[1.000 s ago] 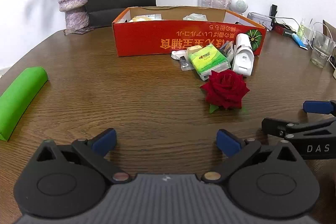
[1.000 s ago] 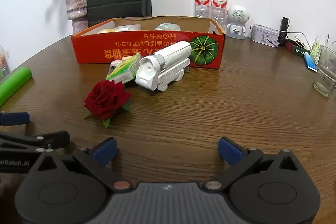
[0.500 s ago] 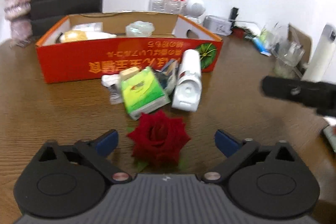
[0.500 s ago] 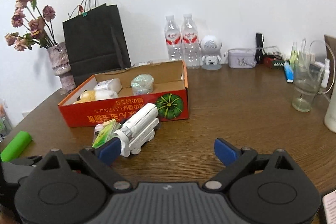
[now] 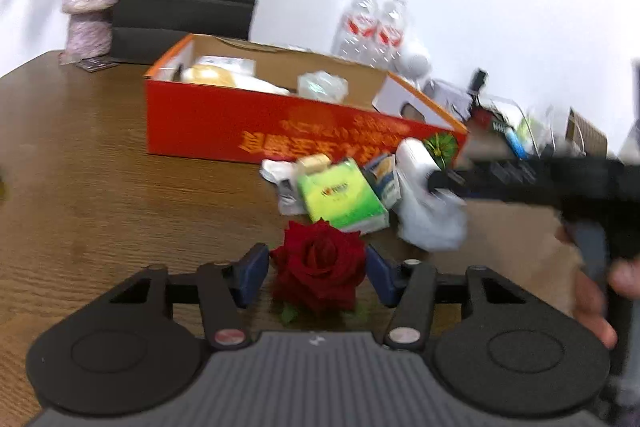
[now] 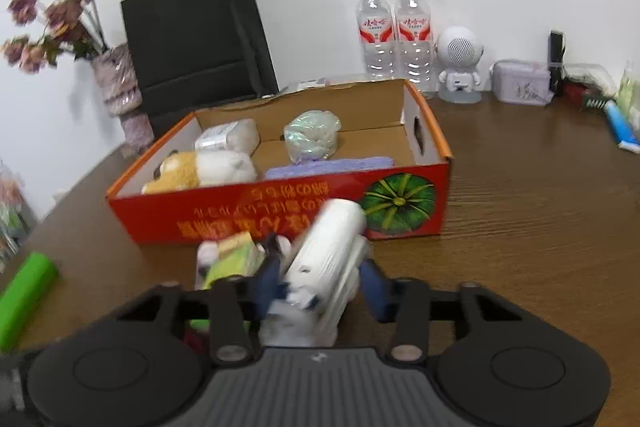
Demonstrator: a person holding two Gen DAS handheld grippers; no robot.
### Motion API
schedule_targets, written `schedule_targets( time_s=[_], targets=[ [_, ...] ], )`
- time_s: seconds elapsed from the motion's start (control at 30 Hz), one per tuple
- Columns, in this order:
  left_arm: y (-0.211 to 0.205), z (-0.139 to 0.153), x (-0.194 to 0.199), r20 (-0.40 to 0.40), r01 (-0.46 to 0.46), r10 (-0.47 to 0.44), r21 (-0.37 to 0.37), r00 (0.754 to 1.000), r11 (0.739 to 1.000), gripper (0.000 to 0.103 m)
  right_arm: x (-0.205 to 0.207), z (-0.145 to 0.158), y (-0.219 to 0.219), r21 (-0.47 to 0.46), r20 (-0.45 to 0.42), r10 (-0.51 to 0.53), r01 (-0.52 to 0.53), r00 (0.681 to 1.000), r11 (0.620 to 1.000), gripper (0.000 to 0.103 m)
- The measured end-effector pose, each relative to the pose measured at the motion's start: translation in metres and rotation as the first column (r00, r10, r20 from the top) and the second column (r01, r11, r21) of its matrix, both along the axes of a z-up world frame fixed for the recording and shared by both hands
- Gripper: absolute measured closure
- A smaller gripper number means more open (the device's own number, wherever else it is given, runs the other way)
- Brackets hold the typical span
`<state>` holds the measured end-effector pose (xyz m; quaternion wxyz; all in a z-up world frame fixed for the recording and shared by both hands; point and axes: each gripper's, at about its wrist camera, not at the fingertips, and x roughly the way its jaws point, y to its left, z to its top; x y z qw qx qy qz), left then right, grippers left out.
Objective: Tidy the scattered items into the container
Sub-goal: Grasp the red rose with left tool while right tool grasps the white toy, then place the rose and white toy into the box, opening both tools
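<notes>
A red rose (image 5: 318, 273) lies on the wooden table between the blue pads of my left gripper (image 5: 316, 277). Its jaws are closing and both pads touch the petals. My right gripper (image 6: 322, 283) is closing on a white cylindrical device (image 6: 328, 255), with a pad against each side of it. In the left wrist view that gripper (image 5: 440, 183) is a blurred black shape over the device (image 5: 430, 227). A green tissue pack (image 5: 342, 195) and small packets lie beside it. The red cardboard box (image 6: 280, 215) stands just behind and holds a plush toy (image 6: 200, 171) and a purple cloth.
A vase of dried flowers (image 6: 116, 83) and a black paper bag (image 6: 192, 39) stand behind the box at the left. Two water bottles (image 6: 394, 35), a white robot speaker (image 6: 460, 67) and a tin (image 6: 520, 81) line the back right. A green roll (image 6: 24, 291) lies at the left edge.
Both grippers moved forward toward the pile and their jaws narrowed from wide open. The left closed in around the rose, the right around the white device.
</notes>
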<state>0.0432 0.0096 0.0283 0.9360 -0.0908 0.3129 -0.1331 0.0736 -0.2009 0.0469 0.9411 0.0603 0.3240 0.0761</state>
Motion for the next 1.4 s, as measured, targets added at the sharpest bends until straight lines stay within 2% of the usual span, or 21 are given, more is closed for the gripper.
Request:
schedule_targets(
  time_s=[0.03,0.07,0.13,0.27,0.33,0.4,0.53,0.6,0.7,0.77,0.8,0.93,1.03,1.13,1.23,1.27,1.3,1.33,1.37,1.4],
  targets=[
    [0.002,0.0,-0.001,-0.002,-0.009,0.009,-0.007,1.0,1.0,0.048,-0.007,0.002,0.0,-0.039,0.005,-0.002,0.002,1.0,0.999,0.078],
    [0.001,0.001,-0.001,-0.004,-0.014,0.014,-0.009,1.0,1.0,0.048,-0.014,0.003,0.001,-0.105,0.014,-0.016,0.017,1.0,0.994,0.078],
    [-0.001,0.003,-0.002,0.004,-0.004,0.004,-0.001,1.0,1.0,0.048,-0.016,0.004,0.0,-0.166,0.021,-0.033,0.036,0.999,0.985,0.077],
    [-0.006,0.005,-0.005,0.028,0.023,-0.023,0.019,0.999,1.0,0.048,0.003,-0.003,0.006,-0.197,-0.012,-0.019,0.016,1.0,0.98,0.068],
    [-0.005,0.003,-0.006,0.027,0.013,-0.014,0.023,1.0,1.0,0.048,0.015,-0.01,0.013,-0.229,-0.029,-0.007,0.001,1.0,0.973,0.068],
    [-0.003,0.002,-0.006,0.025,0.008,-0.009,0.022,1.0,1.0,0.049,0.02,-0.012,0.011,-0.2,-0.036,0.016,-0.023,0.999,0.98,0.074],
    [-0.004,0.003,-0.008,0.039,0.041,-0.041,0.002,0.998,0.999,0.063,0.03,-0.027,0.001,-0.129,-0.111,0.056,-0.07,0.992,0.989,0.074],
    [-0.005,0.004,-0.009,0.053,0.041,-0.041,0.006,0.998,0.999,0.063,0.027,-0.028,-0.003,-0.105,-0.112,0.042,-0.053,0.993,0.993,0.074],
    [-0.004,0.008,-0.011,0.086,0.01,-0.012,0.022,0.996,1.0,0.068,0.007,-0.012,-0.01,-0.086,-0.041,0.015,-0.018,0.999,0.996,0.074],
    [-0.004,0.014,-0.014,0.113,0.011,-0.013,0.02,0.994,1.0,0.083,-0.001,0.001,-0.018,-0.057,-0.011,0.01,-0.011,1.0,0.998,0.075],
    [-0.005,0.018,-0.014,0.117,0.02,-0.022,0.022,0.993,1.0,0.086,-0.004,0.009,-0.022,-0.048,0.009,0.012,-0.011,1.0,0.999,0.075],
    [-0.006,0.024,-0.016,0.122,0.025,-0.031,0.05,0.992,0.998,0.086,-0.008,0.031,-0.034,-0.041,0.059,0.004,-0.001,0.998,0.999,0.075],
    [-0.003,0.023,-0.02,0.107,0.03,-0.035,0.045,0.994,0.999,0.086,-0.011,0.033,-0.038,-0.042,0.071,0.003,0.0,0.997,0.999,0.075],
    [-0.001,0.03,-0.025,0.125,0.046,-0.048,0.017,0.991,0.999,0.086,-0.015,0.032,-0.042,-0.01,0.068,0.02,-0.019,0.997,1.0,0.075],
    [0.001,0.043,-0.026,0.145,0.044,-0.049,0.035,0.988,0.998,0.084,-0.016,0.04,-0.039,-0.01,0.095,0.034,-0.034,0.995,0.999,0.075],
    [0.004,0.046,-0.026,0.137,0.036,-0.041,0.044,0.99,0.998,0.076,-0.016,0.043,-0.037,-0.013,0.102,0.034,-0.033,0.994,0.999,0.075],
    [0.007,0.047,-0.027,0.131,0.045,-0.051,0.048,0.99,0.998,0.061,-0.017,0.047,-0.037,-0.013,0.113,0.037,-0.036,0.993,0.999,0.075],
    [0.01,0.045,-0.028,0.118,0.07,-0.075,0.049,0.99,0.996,0.01,-0.018,0.051,-0.038,-0.013,0.124,0.041,-0.04,0.991,0.999,0.075],
    [0.012,0.039,-0.03,0.113,0.088,-0.092,0.045,0.989,0.995,0.001,-0.019,0.053,-0.038,-0.013,0.131,0.043,-0.042,0.991,0.999,0.075],
    [0.01,0.033,-0.032,0.121,0.096,-0.1,0.045,0.988,0.994,0.0,-0.019,0.054,-0.039,-0.014,0.133,0.045,-0.044,0.99,0.999,0.075]
  ],
)
